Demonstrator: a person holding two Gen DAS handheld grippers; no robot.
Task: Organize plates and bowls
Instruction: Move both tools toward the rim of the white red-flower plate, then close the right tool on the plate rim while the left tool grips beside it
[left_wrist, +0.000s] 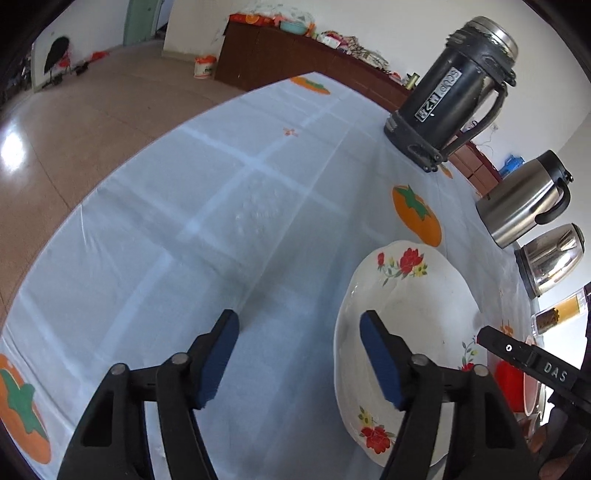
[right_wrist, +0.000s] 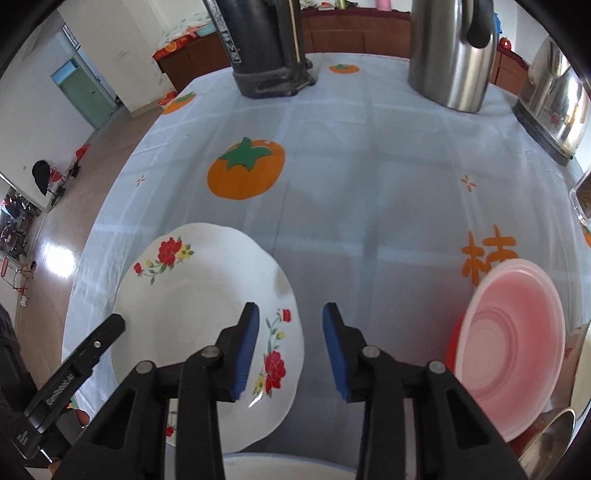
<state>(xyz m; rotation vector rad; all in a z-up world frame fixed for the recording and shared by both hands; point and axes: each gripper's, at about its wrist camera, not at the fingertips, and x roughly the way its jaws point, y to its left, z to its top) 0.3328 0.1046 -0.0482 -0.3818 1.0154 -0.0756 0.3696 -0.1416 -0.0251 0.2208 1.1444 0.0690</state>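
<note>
Floral white plate (right_wrist: 207, 295) lies flat; pink bowl (right_wrist: 513, 343) tilted.

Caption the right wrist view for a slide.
Open right gripper above the tablecloth, flowered plate to one side, pink bowl to the other.

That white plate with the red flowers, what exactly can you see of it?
The flowered plate is white, glossy, ceramic-looking, with a wavy scalloped rim and a shallow round well. Sprays of red and yellow flowers with green leaves sit around the rim. It lies flat, face up and empty on the pale tablecloth, near the table's front edge. Both open grippers hover above it; neither appears to touch it. A faint grey smudge marks its far rim.
</note>
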